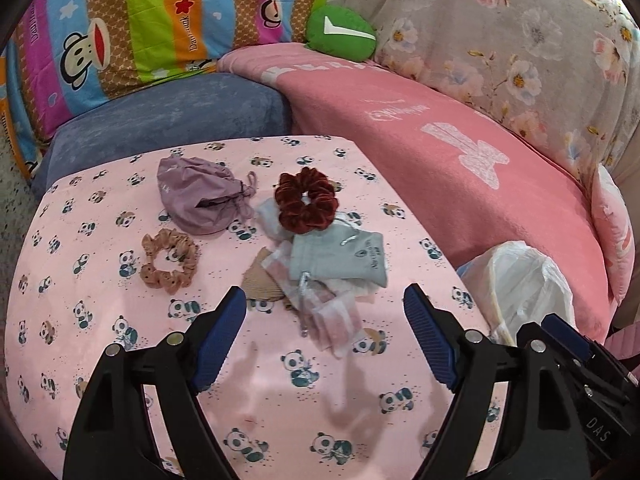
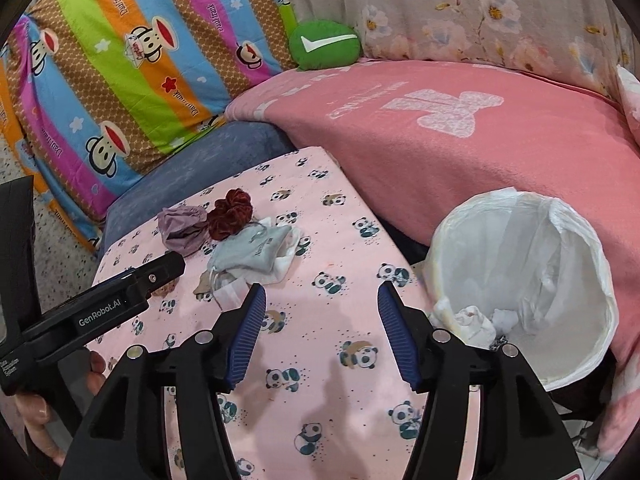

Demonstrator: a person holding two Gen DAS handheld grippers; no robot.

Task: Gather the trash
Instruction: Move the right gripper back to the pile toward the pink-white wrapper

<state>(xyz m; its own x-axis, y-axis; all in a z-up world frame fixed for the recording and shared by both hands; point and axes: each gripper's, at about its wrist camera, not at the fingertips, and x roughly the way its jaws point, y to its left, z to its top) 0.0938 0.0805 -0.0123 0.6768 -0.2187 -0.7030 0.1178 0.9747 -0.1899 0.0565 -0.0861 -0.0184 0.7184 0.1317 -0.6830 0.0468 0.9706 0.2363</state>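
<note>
The left hand-held gripper (image 1: pixel 325 316) hangs over the pink panda-print counter (image 1: pixel 120 360) with its jaws spread wide and nothing between them; its blue pads touch no object. Just ahead of its fingertips lies a small heap of crumpled wrappers and tissue (image 1: pixel 320 312), pink-and-white and tan, resting on the cloth.

The right hand-held gripper (image 2: pixel 322 312) also stands over the counter (image 2: pixel 320 400), jaws parted to a middling width and empty. Its pads touch nothing. Its right finger is near the rim of the bin. In this view the left tool's black body enters from the left edge, and part of a hand (image 2: pixel 36 412) grips it low in the corner.

The bin (image 2: pixel 560 280) is one, lined with a white plastic bag and standing just beside the counter's right edge, against the pink blanket (image 2: pixel 480 160). Inside it lie at least two crumpled white pieces of trash (image 2: pixel 472 320).

On the counter, counted: two scrunchies, one dark red velvet scrunchie (image 1: pixel 306 200) and one tan scrunchie (image 1: pixel 170 260); two drawstring pouches, one purple pouch (image 1: pixel 200 196) and one grey pouch (image 1: pixel 344 258). The red scrunchie touches the grey pouch's top edge, and the grey pouch lies partly on the wrapper heap. The tan scrunchie lies apart to the left.

Beyond stand a striped monkey-print cushion (image 1: pixel 140 28), one green cushion (image 1: pixel 340 32) and a floral throw (image 1: pixel 520 40).
</note>
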